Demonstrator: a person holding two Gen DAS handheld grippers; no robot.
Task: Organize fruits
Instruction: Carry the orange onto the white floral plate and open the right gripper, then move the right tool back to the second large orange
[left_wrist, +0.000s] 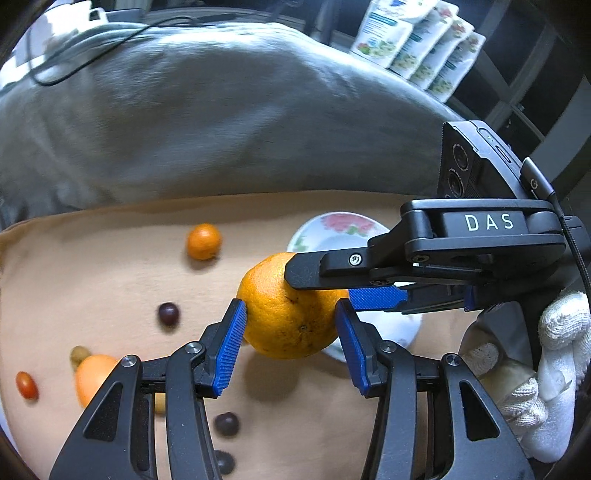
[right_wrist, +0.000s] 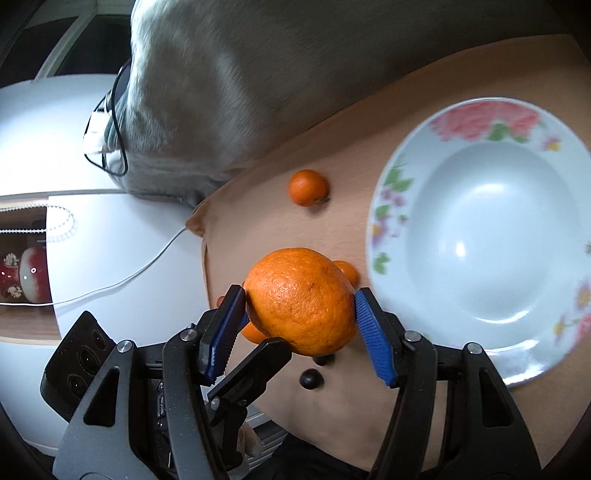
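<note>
One large orange (left_wrist: 288, 325) (right_wrist: 303, 302) is held above the tan cloth (left_wrist: 110, 280) by both grippers at once. In the left wrist view my left gripper (left_wrist: 290, 308) has its blue pads pressed on the orange's two sides. My right gripper (left_wrist: 321, 286) reaches in from the right, one black finger over the fruit's top. In the right wrist view my right gripper (right_wrist: 300, 294) clamps the same orange, and a left finger (right_wrist: 266, 354) lies under it. The empty floral plate (left_wrist: 332, 223) (right_wrist: 391, 177) sits just right of the fruit.
Loose on the cloth lie a small orange (left_wrist: 204, 240) (right_wrist: 308, 187), dark grapes (left_wrist: 168, 314) (right_wrist: 311, 379), a red tomato (left_wrist: 26, 384) and an orange fruit (left_wrist: 94, 376). A grey blanket (left_wrist: 184, 129) borders the far side. A gloved hand (left_wrist: 554, 350) grips the right tool. A white tabletop with cables (right_wrist: 110, 258) lies to the left.
</note>
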